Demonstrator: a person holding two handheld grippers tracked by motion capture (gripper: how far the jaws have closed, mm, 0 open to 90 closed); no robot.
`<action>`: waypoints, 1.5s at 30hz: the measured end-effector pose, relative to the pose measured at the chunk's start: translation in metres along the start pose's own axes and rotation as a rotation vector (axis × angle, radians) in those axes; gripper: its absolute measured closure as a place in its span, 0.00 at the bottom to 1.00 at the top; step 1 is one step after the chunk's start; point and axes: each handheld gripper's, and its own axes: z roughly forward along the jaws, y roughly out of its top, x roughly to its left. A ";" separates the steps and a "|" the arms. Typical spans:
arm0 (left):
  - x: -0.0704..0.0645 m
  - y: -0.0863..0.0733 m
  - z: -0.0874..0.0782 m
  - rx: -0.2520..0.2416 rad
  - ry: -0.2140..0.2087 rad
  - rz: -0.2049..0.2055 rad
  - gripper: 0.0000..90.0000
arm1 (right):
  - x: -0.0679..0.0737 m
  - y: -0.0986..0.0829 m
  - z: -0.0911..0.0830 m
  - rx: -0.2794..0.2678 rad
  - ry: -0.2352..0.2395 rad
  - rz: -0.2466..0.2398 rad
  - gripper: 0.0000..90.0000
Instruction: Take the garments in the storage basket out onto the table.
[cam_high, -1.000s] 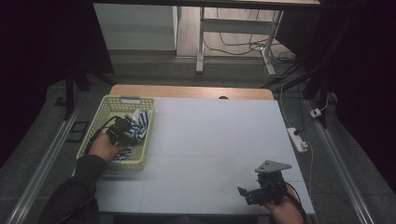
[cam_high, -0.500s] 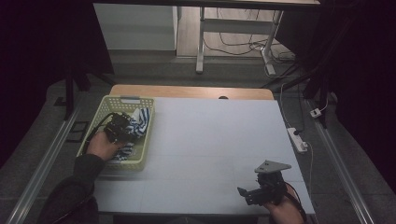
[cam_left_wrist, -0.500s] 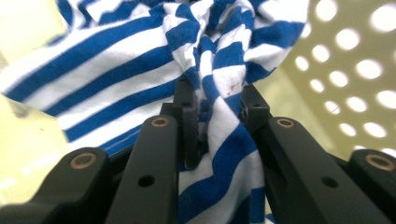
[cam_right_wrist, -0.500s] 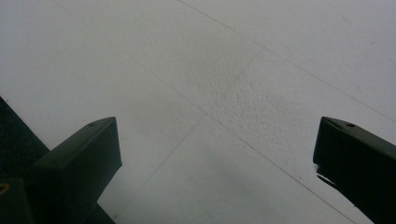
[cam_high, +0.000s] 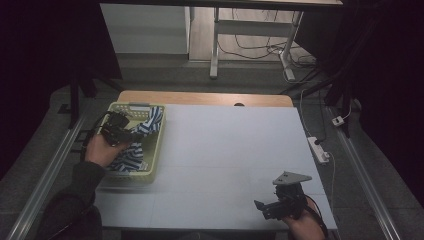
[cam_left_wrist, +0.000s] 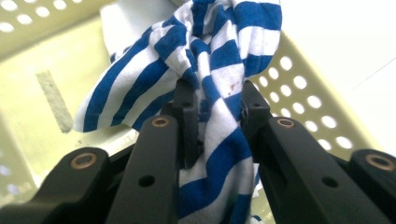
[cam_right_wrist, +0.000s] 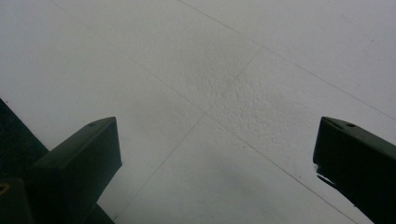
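Inside one yellow basket (cam_high: 156, 145): one blue-striped cloth (cam_left_wrist: 219, 60), bunched, no clear axis, pinched by left gripper (cam_left_wrist: 212, 100); right gripper (cam_right_wrist: 215, 154) spread wide over table (cam_high: 225, 145).

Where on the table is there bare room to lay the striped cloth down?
The white table top is bare from the basket across to the right edge, and down to the right gripper at the near right corner. Only the basket is crowded: the left gripper grips the striped cloth there.
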 end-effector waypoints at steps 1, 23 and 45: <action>0.000 0.001 -0.003 -0.005 0.001 0.000 0.82 | 0.000 0.000 0.000 -0.001 0.003 0.000 0.01; -0.010 0.047 -0.074 -0.128 -0.030 0.033 0.82 | 0.000 0.000 0.000 0.000 0.004 0.001 0.01; -0.039 0.102 -0.139 -0.230 -0.013 0.120 0.82 | 0.000 0.000 0.001 0.000 0.007 0.003 0.01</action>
